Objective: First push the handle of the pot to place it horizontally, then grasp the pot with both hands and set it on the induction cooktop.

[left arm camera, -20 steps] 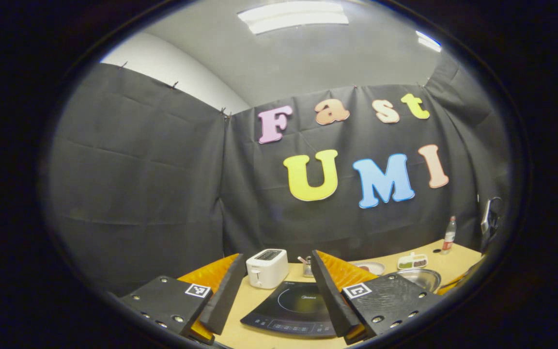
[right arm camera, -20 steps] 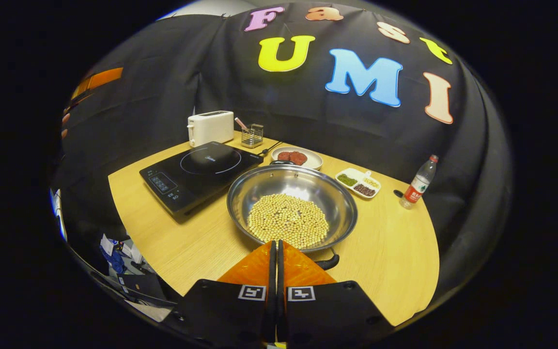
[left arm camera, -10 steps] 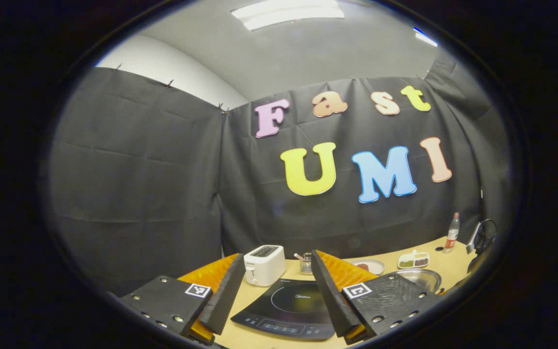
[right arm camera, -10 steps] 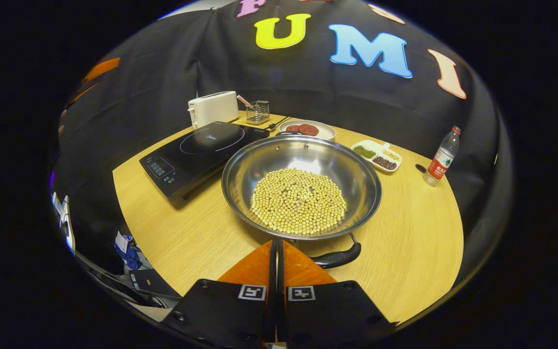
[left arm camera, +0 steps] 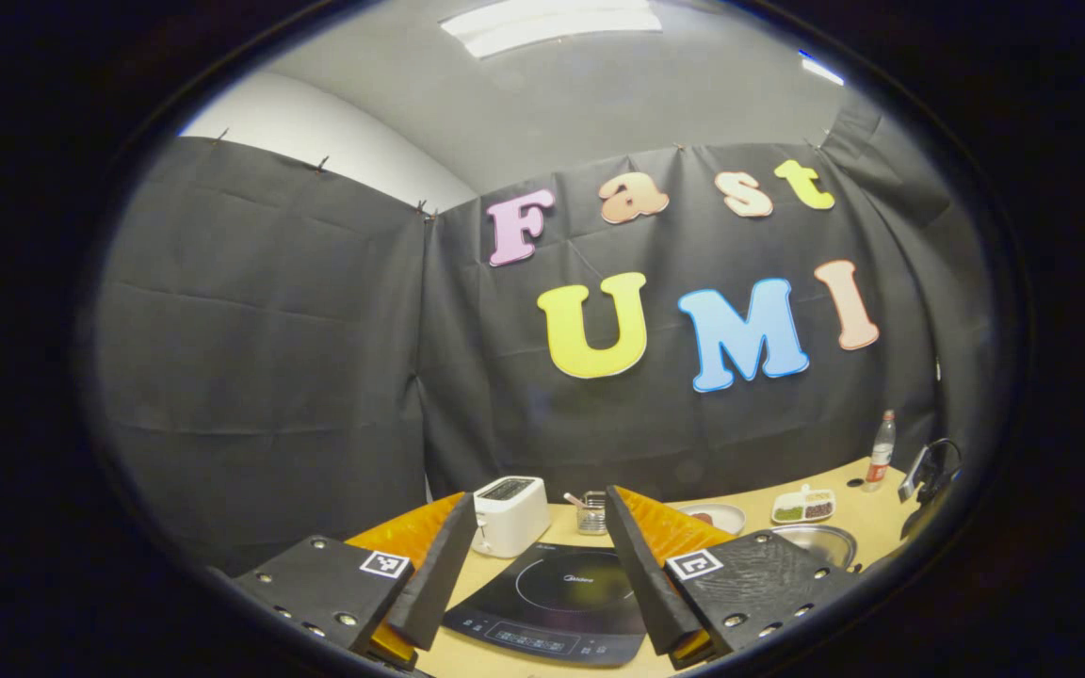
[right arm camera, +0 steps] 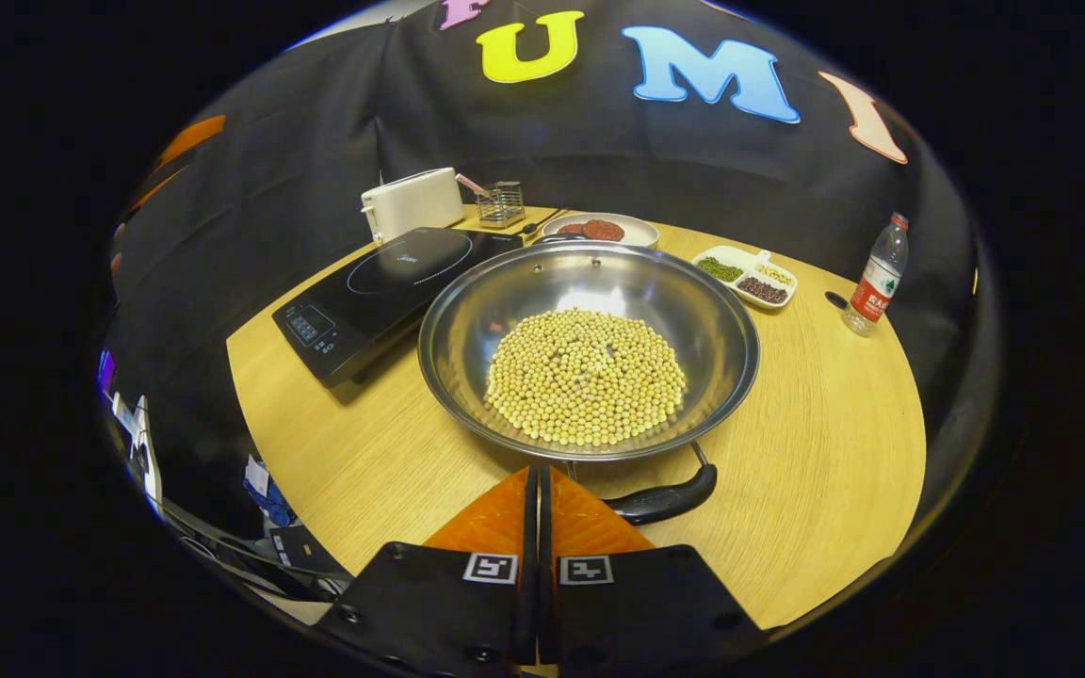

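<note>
Pot (right arm camera: pixel 588 311): on the bench just beside the cooktop (right arm camera: pixel 392 282), full of beans (right arm camera: pixel 586 377); we judge it heavy, stiff, slick. Hold: near handle (right arm camera: pixel 665 501). Right gripper (right arm camera: pixel 539 485) pressed together, left gripper (left arm camera: pixel 535 546) spread, empty.

Table (right arm camera: pixel 825 452): round, light wood grain. On it, as seen from the right gripper (right arm camera: pixel 536 476):
- pot (right arm camera: pixel 590 353) of yellow beans, just ahead; its black handle (right arm camera: pixel 665 499) nearest the fingertips
- cooktop (right arm camera: pixel 387 287), ahead left, beside the pot
- toaster (right arm camera: pixel 411 202), behind the cooktop
- wire holder (right arm camera: pixel 502 203), right of the toaster
- plate (right arm camera: pixel 601 229), behind the pot
- divided dish (right arm camera: pixel 748 278), ahead right
- bottle (right arm camera: pixel 875 278), far right
</note>
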{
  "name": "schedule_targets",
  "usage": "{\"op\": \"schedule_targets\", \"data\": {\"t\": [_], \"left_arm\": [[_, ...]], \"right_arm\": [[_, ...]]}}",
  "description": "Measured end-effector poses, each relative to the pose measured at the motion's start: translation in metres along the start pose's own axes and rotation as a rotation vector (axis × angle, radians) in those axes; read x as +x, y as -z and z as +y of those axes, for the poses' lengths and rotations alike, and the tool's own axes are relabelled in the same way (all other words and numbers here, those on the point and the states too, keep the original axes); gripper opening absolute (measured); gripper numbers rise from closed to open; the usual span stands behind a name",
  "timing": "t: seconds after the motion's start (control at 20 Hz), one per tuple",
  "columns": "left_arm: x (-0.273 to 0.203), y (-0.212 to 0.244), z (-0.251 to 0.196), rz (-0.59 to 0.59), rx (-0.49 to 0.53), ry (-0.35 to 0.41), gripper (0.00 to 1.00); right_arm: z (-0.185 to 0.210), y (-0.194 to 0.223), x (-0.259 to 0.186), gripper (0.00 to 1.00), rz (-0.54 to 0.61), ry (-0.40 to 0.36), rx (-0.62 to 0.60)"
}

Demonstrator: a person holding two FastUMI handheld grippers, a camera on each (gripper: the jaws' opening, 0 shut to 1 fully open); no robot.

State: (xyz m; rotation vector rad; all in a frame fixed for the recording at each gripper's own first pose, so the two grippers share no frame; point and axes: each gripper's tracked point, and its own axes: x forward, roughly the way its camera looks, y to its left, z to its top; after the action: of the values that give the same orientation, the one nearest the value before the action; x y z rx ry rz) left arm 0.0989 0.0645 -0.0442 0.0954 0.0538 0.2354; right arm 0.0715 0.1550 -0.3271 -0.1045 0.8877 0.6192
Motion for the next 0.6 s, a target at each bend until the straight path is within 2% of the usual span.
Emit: {"op": "schedule_targets", "data": {"t": [0.25,0.3,0.45,0.5,0.6], "left_arm": [[0.008,0.003,-0.012,0.006,-0.001,0.007,0.81],[0.01,0.003,-0.015,0.006,-0.001,0.011,0.81],[0.015,0.004,-0.023,0.007,0.0,0.02,0.81],[0.017,0.005,-0.025,0.008,-0.001,0.024,0.81],[0.021,0.006,-0.03,0.011,-0.005,0.028,0.81]], "right_arm": [[-0.011,0.003,0.0,0.05,0.009,0.01,0.007],[-0.014,0.002,0.0,0.02,0.01,0.013,0.01],[-0.021,0.003,0.0,0.02,0.014,0.02,0.012],[-0.024,0.003,0.0,0.05,0.017,0.023,0.015],[-0.03,0.003,0.001,0.02,0.022,0.032,0.02]]}}
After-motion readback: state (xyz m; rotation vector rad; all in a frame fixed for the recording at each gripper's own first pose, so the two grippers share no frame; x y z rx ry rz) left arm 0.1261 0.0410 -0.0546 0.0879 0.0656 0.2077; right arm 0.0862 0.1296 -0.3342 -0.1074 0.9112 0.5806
